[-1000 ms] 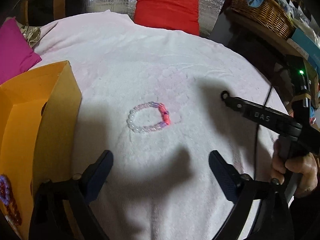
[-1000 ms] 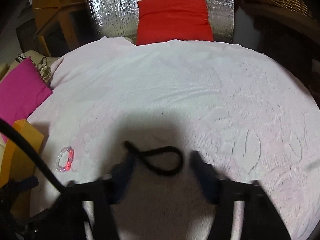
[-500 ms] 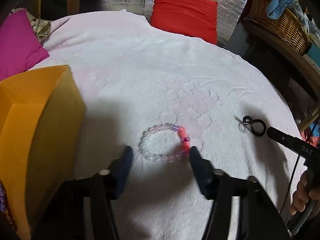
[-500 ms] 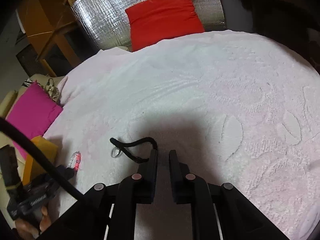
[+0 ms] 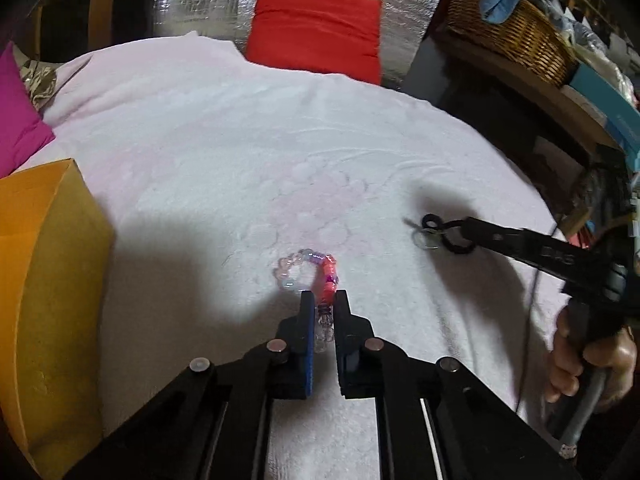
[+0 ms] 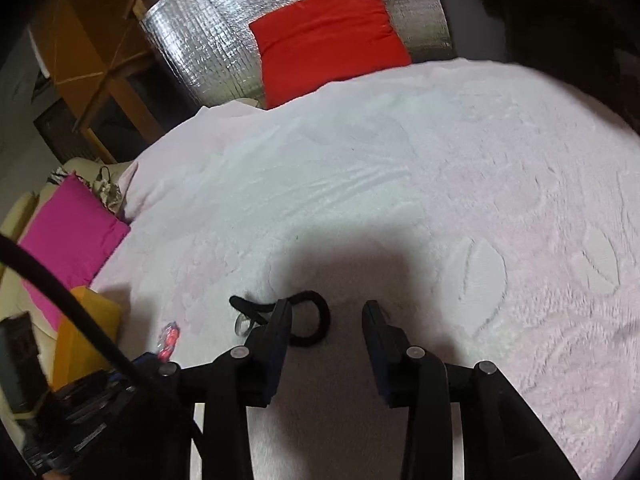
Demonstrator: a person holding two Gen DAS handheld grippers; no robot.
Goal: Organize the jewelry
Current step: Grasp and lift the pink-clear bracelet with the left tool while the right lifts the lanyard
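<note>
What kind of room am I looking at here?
Probably a lived-in home room, perhaps a bedroom: a soft pale pink blanket covers the surface, cushions in red and magenta lie around, and a wicker basket holds clothes.

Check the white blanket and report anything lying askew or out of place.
One oddity: the black cord loop with its clear ring lies mostly outside the right claw, partly hidden behind one finger, while the jaws open. The beaded bracelet is squeezed flat in the shut left claw. Nothing looks spilled or broken.
</note>
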